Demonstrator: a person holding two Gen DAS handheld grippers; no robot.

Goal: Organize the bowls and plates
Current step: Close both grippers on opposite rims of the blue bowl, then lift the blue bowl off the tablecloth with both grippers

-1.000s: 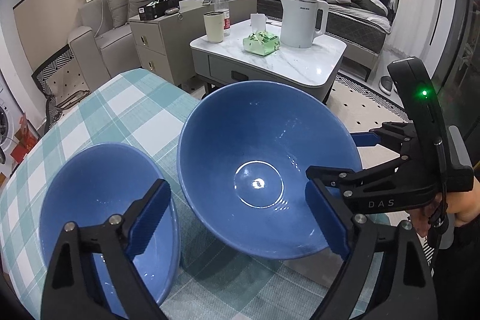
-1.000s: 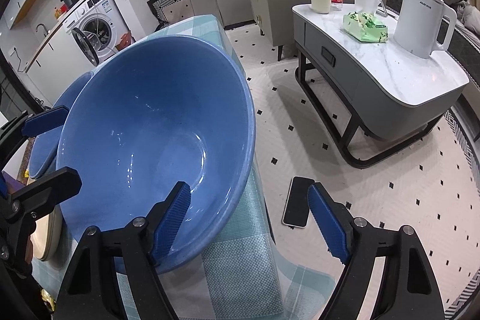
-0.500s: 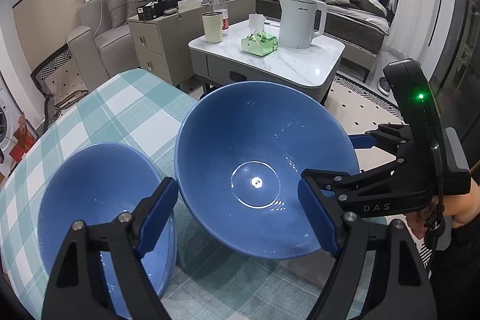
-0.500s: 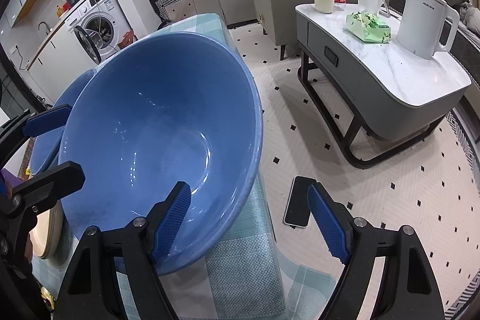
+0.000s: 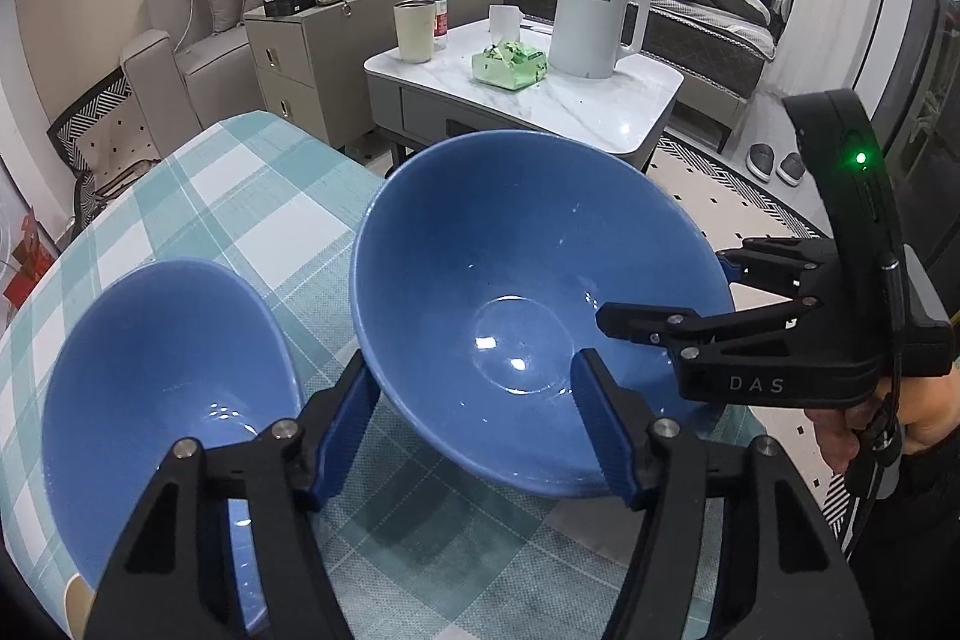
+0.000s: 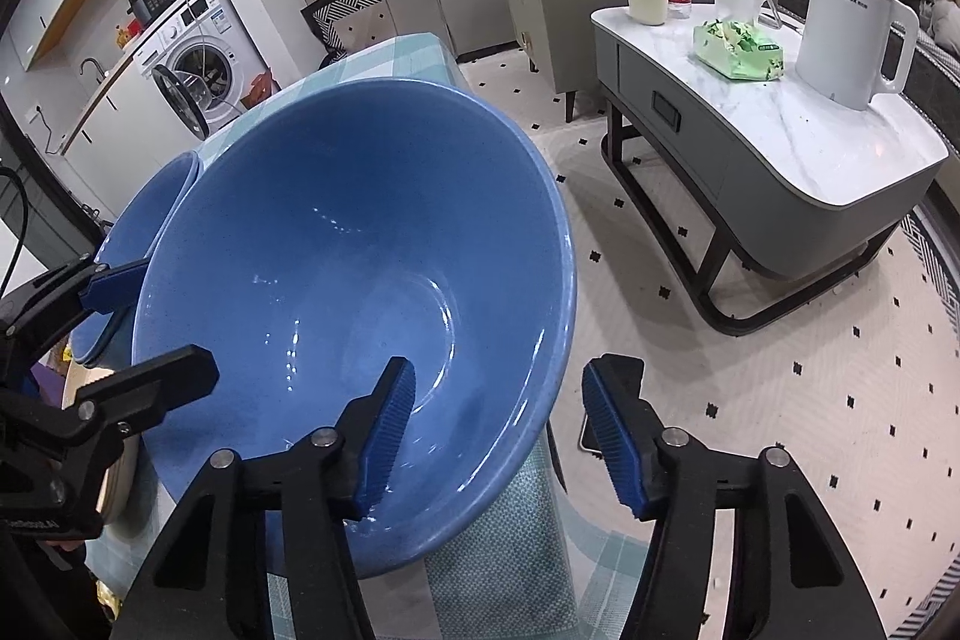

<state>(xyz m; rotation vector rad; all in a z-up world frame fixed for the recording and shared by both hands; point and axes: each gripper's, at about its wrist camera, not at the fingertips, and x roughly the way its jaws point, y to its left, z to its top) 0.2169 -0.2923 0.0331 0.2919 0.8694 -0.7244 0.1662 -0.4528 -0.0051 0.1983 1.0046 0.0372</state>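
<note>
Large bowl (image 5: 528,304): sat at the centre of the left wrist view, on the near corner of the checked tablecloth (image 5: 240,196), its right side out past the table edge.
Small bowl (image 5: 162,388): stood at the lower left of that view, just beside the large bowl; whether the two rims touched could not be told.
Left gripper (image 5: 474,430): its jaws had just been closing and stood apart, one blue pad outside the large bowl's near wall at lower centre, the other inside the bowl. The wall lay between them; neither pad visibly pressed on it.
Right gripper (image 6: 498,430): its jaws had just been closing too. In the right wrist view one pad was inside the bowl and the other outside, beyond the rim at lower right. A gap remained, so no clamp yet.
Contents: both bowls were empty; small bright glints on the glaze could be water drops or lamp reflections.
Handling: judged glazed ceramic, so stiff, fairly heavy, slippery and breakable if dropped.
Grip point: the rim wall, pinched at two sides, looked the soundest hold; a one-sided pinch would likely let the bowl tip.
Risk: the hard floor (image 6: 780,400) lay directly below the overhanging side.
Surroundings: a white kettle (image 5: 594,22) and a tissue pack (image 5: 510,64) stood on the marble side table (image 5: 588,112) at upper centre.
</note>
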